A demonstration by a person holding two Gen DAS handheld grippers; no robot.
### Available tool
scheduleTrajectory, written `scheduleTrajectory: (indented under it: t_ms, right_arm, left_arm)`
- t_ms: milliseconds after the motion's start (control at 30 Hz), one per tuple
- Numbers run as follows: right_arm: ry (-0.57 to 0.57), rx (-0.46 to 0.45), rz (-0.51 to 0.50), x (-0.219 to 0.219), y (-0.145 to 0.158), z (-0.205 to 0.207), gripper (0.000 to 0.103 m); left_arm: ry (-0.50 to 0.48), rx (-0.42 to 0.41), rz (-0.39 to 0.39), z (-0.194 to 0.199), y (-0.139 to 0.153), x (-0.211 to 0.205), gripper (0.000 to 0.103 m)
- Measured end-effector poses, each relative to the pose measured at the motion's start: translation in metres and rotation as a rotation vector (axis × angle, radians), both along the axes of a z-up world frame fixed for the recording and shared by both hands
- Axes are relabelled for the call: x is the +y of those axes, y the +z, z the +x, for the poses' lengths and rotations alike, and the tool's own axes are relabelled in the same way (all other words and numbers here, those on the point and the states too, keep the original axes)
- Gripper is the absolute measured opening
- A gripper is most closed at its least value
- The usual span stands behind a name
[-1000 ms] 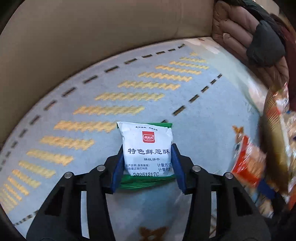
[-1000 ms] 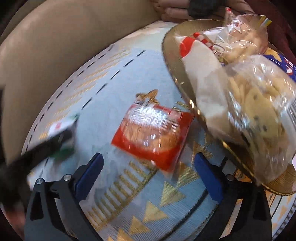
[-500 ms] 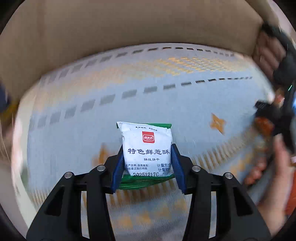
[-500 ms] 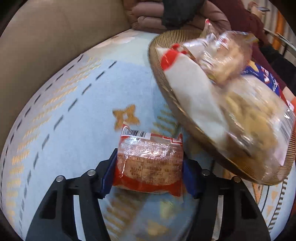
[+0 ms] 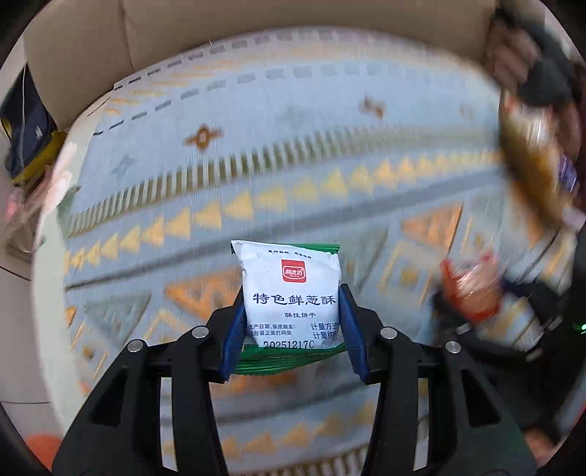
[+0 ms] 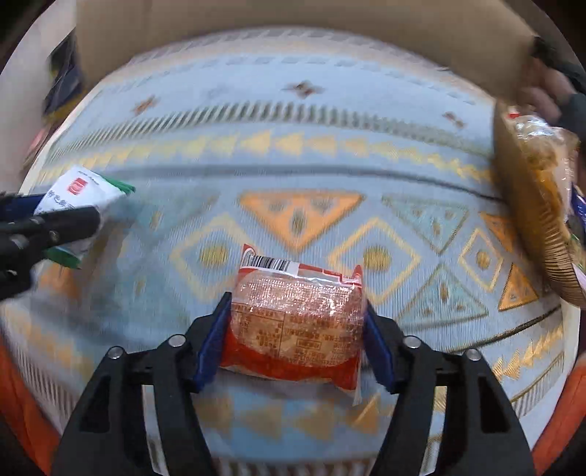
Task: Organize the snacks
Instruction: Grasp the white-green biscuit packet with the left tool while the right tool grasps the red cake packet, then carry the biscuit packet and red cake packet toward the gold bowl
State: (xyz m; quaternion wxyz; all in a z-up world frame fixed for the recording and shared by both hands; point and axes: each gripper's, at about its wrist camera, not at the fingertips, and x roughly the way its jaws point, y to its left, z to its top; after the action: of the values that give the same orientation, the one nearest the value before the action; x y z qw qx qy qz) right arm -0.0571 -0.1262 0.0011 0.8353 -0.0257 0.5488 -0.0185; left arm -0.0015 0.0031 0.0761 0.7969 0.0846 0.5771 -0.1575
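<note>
My left gripper [image 5: 291, 329] is shut on a white and green biscuit packet [image 5: 291, 296] with a red logo, held upright above the patterned cloth. In the right wrist view that same biscuit packet [image 6: 78, 194] shows at the far left. My right gripper [image 6: 296, 329] is shut on a red cracker packet [image 6: 296, 322] with a clear window and a barcode on top. The cracker packet [image 5: 470, 289] appears blurred at the right of the left wrist view. A woven golden basket [image 6: 531, 219] heaped with bagged snacks sits at the right edge.
A pale blue cloth [image 6: 293, 153] with orange and yellow triangles covers the table. A beige sofa back [image 5: 256, 29] rises behind it. A dark bag [image 5: 25, 135] lies off the table's left side. A person's gloved hand [image 6: 564, 99] shows near the basket.
Both grippers have pulled back and swung, so more of the cloth shows. The right gripper went from open above the red cracker packet to shut on it and lifted it.
</note>
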Motion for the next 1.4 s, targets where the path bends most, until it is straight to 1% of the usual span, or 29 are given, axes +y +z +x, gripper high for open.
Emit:
scheduleTrajectory:
  t_ms: [67, 133, 167, 233, 267, 300, 333, 367, 400, 433, 467, 533, 567, 600, 633, 700, 767, 833, 933, 1000, 1067, 1167, 1200, 1233, 1267, 1300, 1333, 1367, 1400]
  right_arm:
    - [0.001, 0.056, 0.050, -0.008, 0.004, -0.008, 0.073]
    - [-0.042, 0.049, 0.073, -0.023, 0.012, -0.020, 0.074]
    - [-0.076, 0.036, 0.093, -0.030, 0.017, -0.027, 0.075]
    - [-0.132, 0.014, 0.180, -0.048, 0.024, -0.031, 0.081]
    - [-0.171, -0.018, 0.256, -0.057, 0.030, -0.039, 0.090]
    - [-0.192, -0.042, 0.290, -0.070, 0.028, -0.041, 0.096]
    - [-0.213, -0.062, 0.314, -0.073, 0.029, -0.046, 0.096]
    - [-0.227, -0.056, 0.320, -0.076, 0.025, -0.048, 0.096]
    - [-0.245, -0.025, 0.321, -0.077, 0.018, -0.047, 0.096]
    - [-0.263, 0.009, 0.343, -0.078, 0.011, -0.048, 0.096]
    - [-0.280, 0.027, 0.398, -0.076, 0.003, -0.051, 0.095]
    - [-0.291, 0.014, 0.441, -0.077, 0.005, -0.058, 0.094]
    - [-0.270, 0.015, 0.463, -0.072, 0.008, -0.058, 0.088]
    - [-0.248, 0.007, 0.484, -0.069, 0.012, -0.059, 0.079]
    - [-0.235, -0.009, 0.489, -0.064, 0.016, -0.061, 0.078]
    - [-0.222, -0.033, 0.442, -0.054, 0.020, -0.053, 0.078]
    - [-0.248, -0.016, 0.398, -0.050, 0.013, -0.041, 0.078]
    - [-0.276, 0.000, 0.410, -0.054, 0.004, -0.032, 0.078]
    - [-0.309, -0.015, 0.417, -0.063, -0.004, -0.017, 0.078]
    - [-0.331, -0.023, 0.418, -0.070, -0.002, -0.009, 0.079]
    - [-0.346, -0.027, 0.416, -0.070, -0.002, 0.002, 0.081]
    - [-0.365, -0.036, 0.380, -0.064, -0.005, 0.013, 0.085]
    - [-0.365, -0.048, 0.339, -0.058, -0.006, 0.013, 0.084]
    - [-0.360, -0.058, 0.306, -0.052, -0.007, 0.012, 0.082]
    - [-0.360, -0.073, 0.252, -0.046, -0.008, 0.009, 0.068]
    - [-0.372, -0.086, 0.144, -0.033, -0.009, 0.007, 0.060]
    - [-0.372, -0.100, 0.095, -0.027, -0.010, 0.003, 0.058]
    - [-0.381, -0.120, 0.075, -0.022, -0.010, -0.003, 0.054]
    - [-0.390, -0.126, 0.075, -0.020, -0.009, -0.006, 0.052]
  left_arm:
    - [-0.010, 0.018, -0.017, -0.019, -0.004, 0.000, 0.047]
    - [-0.006, 0.005, -0.031, -0.033, -0.007, 0.003, 0.047]
    - [-0.012, 0.015, -0.053, -0.037, -0.009, 0.004, 0.047]
    - [-0.009, 0.044, -0.069, -0.040, -0.015, 0.007, 0.047]
    - [-0.012, 0.057, -0.069, -0.040, -0.018, 0.008, 0.047]
    - [-0.015, 0.066, -0.070, -0.041, -0.019, 0.008, 0.047]
    - [-0.014, 0.071, -0.085, -0.042, -0.022, 0.011, 0.047]
    - [-0.009, 0.079, -0.099, -0.041, -0.024, 0.013, 0.047]
    - [-0.002, 0.090, -0.109, -0.041, -0.026, 0.015, 0.047]
    - [0.007, 0.102, -0.122, -0.040, -0.029, 0.017, 0.047]
    - [0.012, 0.104, -0.130, -0.040, -0.030, 0.019, 0.047]
    - [0.013, 0.094, -0.125, -0.041, -0.030, 0.018, 0.048]
    - [0.009, 0.088, -0.116, -0.042, -0.030, 0.017, 0.048]
    - [0.004, 0.082, -0.106, -0.042, -0.031, 0.015, 0.048]
    - [-0.002, 0.071, -0.091, -0.043, -0.031, 0.012, 0.049]
    - [-0.009, 0.054, -0.067, -0.045, -0.032, 0.007, 0.050]
    - [-0.029, 0.029, -0.024, -0.048, -0.031, 0.002, 0.050]
    - [-0.038, 0.013, -0.005, -0.049, -0.030, -0.001, 0.050]
    - [-0.017, 0.027, -0.029, -0.046, -0.031, 0.001, 0.050]
    - [0.002, 0.040, -0.055, -0.042, -0.031, 0.004, 0.050]
    - [0.004, 0.036, -0.059, -0.040, -0.032, 0.004, 0.050]
    - [0.003, 0.032, -0.057, -0.040, -0.032, 0.004, 0.050]
    - [0.004, 0.032, -0.059, -0.040, -0.032, 0.004, 0.050]
    - [0.006, 0.033, -0.061, -0.039, -0.032, 0.004, 0.050]
    - [0.007, 0.032, -0.062, -0.040, -0.033, 0.004, 0.050]
    - [0.006, 0.031, -0.061, -0.040, -0.033, 0.004, 0.050]
    - [0.004, 0.027, -0.059, -0.040, -0.032, 0.003, 0.050]
    - [0.004, 0.023, -0.057, -0.041, -0.032, 0.003, 0.050]
    - [0.003, 0.020, -0.054, -0.044, -0.032, 0.002, 0.050]
